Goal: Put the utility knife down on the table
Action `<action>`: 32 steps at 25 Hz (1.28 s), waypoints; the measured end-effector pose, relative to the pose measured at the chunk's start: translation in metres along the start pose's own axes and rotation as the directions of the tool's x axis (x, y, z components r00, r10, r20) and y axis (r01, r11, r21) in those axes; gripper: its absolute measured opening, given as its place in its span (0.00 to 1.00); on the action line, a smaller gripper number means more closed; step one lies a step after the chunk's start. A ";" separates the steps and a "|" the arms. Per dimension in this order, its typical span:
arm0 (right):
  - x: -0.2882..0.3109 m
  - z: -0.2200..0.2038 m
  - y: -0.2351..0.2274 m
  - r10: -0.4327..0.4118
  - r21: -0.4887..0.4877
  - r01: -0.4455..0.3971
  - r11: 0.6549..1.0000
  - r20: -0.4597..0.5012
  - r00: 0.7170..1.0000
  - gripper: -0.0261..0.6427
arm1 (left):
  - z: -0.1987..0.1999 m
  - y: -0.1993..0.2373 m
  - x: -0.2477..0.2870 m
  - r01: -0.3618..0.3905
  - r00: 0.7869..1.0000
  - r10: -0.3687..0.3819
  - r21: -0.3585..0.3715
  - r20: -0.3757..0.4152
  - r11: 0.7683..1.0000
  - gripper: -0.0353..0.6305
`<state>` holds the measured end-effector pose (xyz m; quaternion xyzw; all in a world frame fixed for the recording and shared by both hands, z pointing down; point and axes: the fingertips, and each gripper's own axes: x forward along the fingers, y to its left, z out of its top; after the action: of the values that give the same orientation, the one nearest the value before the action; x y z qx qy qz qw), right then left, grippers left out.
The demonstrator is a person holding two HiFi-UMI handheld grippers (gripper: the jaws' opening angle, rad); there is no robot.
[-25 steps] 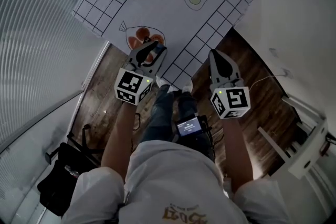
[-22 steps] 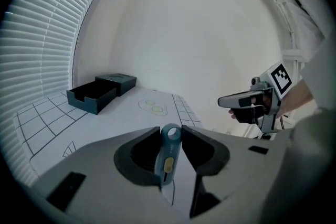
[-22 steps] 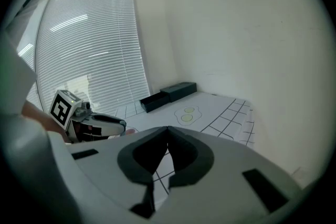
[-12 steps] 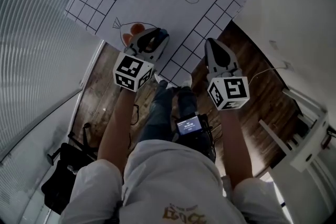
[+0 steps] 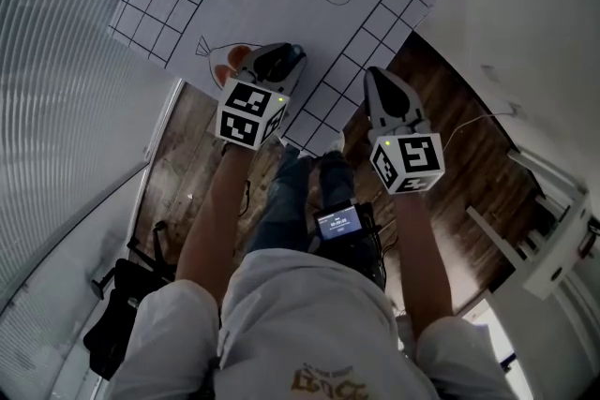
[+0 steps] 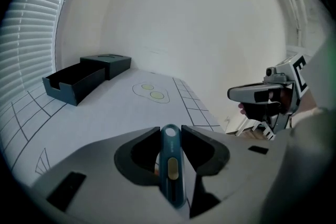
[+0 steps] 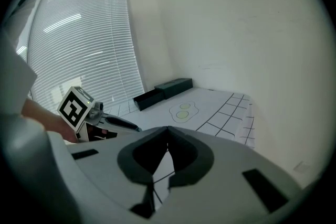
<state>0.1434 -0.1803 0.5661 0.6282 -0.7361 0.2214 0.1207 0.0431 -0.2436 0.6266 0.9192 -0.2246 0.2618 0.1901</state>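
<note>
Left gripper view first: the blue utility knife [image 6: 171,165] is seen clamped between the jaws of the left gripper [image 6: 170,132], held over the near edge of the gridded white mat [image 6: 100,113] and not laid on it. The right gripper [image 7: 168,134] is held off to its side, jaws pressed together on nothing. Farther back on the mat, a fried-egg drawing [image 6: 152,93] and then an open black box [image 6: 79,78] can be made out.

Left gripper [image 6: 171,134] in a firm clamp; right gripper [image 7: 167,136] jaws together, both forward.
</note>
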 end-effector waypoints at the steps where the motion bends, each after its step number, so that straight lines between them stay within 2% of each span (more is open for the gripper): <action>1: 0.001 0.000 -0.001 -0.002 0.002 0.002 1.000 0.000 1.000 0.05 | -0.001 0.000 0.001 0.002 1.000 -0.002 0.000 -0.002 1.000 0.25; 10: 0.007 0.000 -0.002 0.017 0.028 -0.017 0.999 -0.009 1.000 0.05 | -0.003 -0.001 0.006 0.024 1.000 -0.024 0.001 0.002 1.000 0.25; 23: 0.008 0.004 0.002 0.050 0.057 -0.050 0.997 0.007 0.999 0.05 | -0.006 0.001 0.009 -0.018 1.000 0.018 0.023 0.009 1.000 0.25; 32: 0.008 0.006 0.000 0.047 0.064 -0.048 0.997 0.010 0.999 0.05 | -0.004 -0.002 0.009 -0.006 1.000 0.006 0.038 0.010 0.999 0.26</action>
<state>0.1428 -0.1902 0.5643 0.6149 -0.7439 0.2449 0.0922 0.0493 -0.2429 0.6345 0.9231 -0.2234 0.2622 0.1709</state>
